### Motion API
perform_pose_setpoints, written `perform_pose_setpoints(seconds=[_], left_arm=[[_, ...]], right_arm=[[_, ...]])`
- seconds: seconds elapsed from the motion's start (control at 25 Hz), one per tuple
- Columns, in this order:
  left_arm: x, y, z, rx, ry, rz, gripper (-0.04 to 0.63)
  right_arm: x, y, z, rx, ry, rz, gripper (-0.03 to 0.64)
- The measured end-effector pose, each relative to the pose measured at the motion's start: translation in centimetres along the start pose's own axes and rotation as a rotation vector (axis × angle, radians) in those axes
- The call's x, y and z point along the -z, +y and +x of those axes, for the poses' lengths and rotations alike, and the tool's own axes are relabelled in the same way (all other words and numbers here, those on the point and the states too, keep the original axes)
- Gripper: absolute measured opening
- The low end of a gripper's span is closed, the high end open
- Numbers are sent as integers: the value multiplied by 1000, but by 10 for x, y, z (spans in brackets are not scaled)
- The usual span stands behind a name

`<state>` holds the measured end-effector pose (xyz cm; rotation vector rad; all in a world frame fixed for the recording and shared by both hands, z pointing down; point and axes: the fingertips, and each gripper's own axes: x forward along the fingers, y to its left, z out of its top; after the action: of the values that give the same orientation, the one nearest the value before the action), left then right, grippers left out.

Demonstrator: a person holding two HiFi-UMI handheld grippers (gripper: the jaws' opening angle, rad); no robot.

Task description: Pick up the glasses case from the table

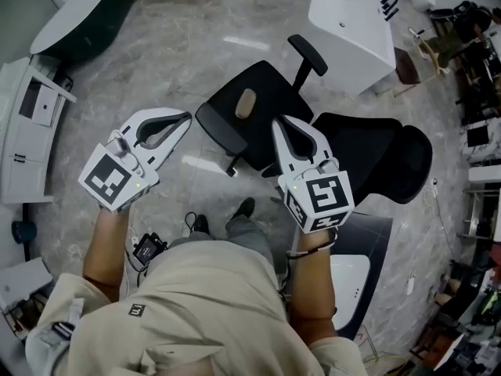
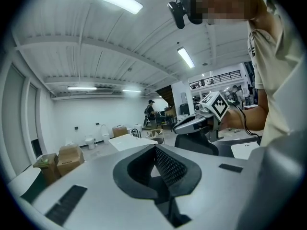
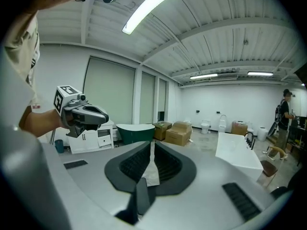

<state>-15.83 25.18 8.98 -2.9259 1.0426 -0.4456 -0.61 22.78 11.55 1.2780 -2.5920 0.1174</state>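
Note:
No glasses case and no table show in any view that I can name with certainty. A small tan oval thing (image 1: 245, 103) lies on the seat of a black office chair (image 1: 258, 135); what it is I cannot tell. My left gripper (image 1: 186, 118) is held out over the floor, jaws together and empty, left of that chair. My right gripper (image 1: 279, 123) hangs over the chair's right side, also shut with nothing in it. In the left gripper view the left gripper (image 2: 156, 150) is shut and the right gripper (image 2: 178, 126) shows beside it. The right gripper view shows the right gripper (image 3: 151, 145) shut and the left gripper (image 3: 104, 115).
A second black chair (image 1: 383, 159) lies to the right. A white bathtub (image 1: 352, 30) stands beyond it, a white cabinet (image 1: 27, 131) at the left, a dark green tub (image 3: 136, 132), cardboard boxes (image 3: 178, 133). A person (image 2: 150, 110) stands far off.

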Motion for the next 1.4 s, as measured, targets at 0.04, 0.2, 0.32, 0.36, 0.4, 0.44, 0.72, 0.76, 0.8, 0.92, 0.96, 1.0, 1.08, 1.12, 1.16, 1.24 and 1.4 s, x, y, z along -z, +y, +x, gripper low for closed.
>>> perform_pose_setpoints(seconds=[0.04,0.2,0.32,0.36,0.4,0.44,0.72,0.76,0.8,0.92,0.96,1.0,1.08,1.12,1.16,1.24,1.4], left_arm=[[-1,3,5,-9,4,-4,15],[-7,15,28,-36,-11,44,15],[-10,20,41,-54,-14,30,15],[-10,22,45,-60,-9,23,15],[-11,24,48,-68,-9,25,15],[-13,26,51,-76,-6,27,15],[-15,37,66,-136,43,18,15],[-13,35,67,-140,55,-3,15],[-13,34,69,-143,66,-18,15],[-15,32,75,-154,84,-17,15],[-15,33,76,-156,88,-16,15],[-16,33,79,-155,92,-15,15],[-17,34,85,-145,99,-12,15],[-18,34,89,-136,101,-9,15],[-18,36,95,-125,100,-7,15],[-18,40,106,-98,95,-8,15],[-16,53,134,-31,64,14,15]], right_arm=[[-1,-6,5,-10,0,-1,29],[0,-27,23,-43,4,-1,29],[4,-41,33,-65,12,1,29],[4,-45,36,-73,13,1,29],[4,-49,39,-81,14,0,29],[3,-53,43,-89,14,-1,29],[0,-74,62,-145,5,6,29],[0,-77,64,-153,3,10,29],[1,-79,65,-160,-1,13,29],[1,-86,67,-174,-16,23,29],[1,-89,67,-175,-19,27,29],[1,-91,67,-173,-21,32,29],[3,-98,66,-164,-21,44,29],[4,-102,65,-156,-18,49,29],[7,-106,65,-145,-13,54,29],[13,-115,65,-121,3,62,29],[23,-128,69,-69,29,73,29]])
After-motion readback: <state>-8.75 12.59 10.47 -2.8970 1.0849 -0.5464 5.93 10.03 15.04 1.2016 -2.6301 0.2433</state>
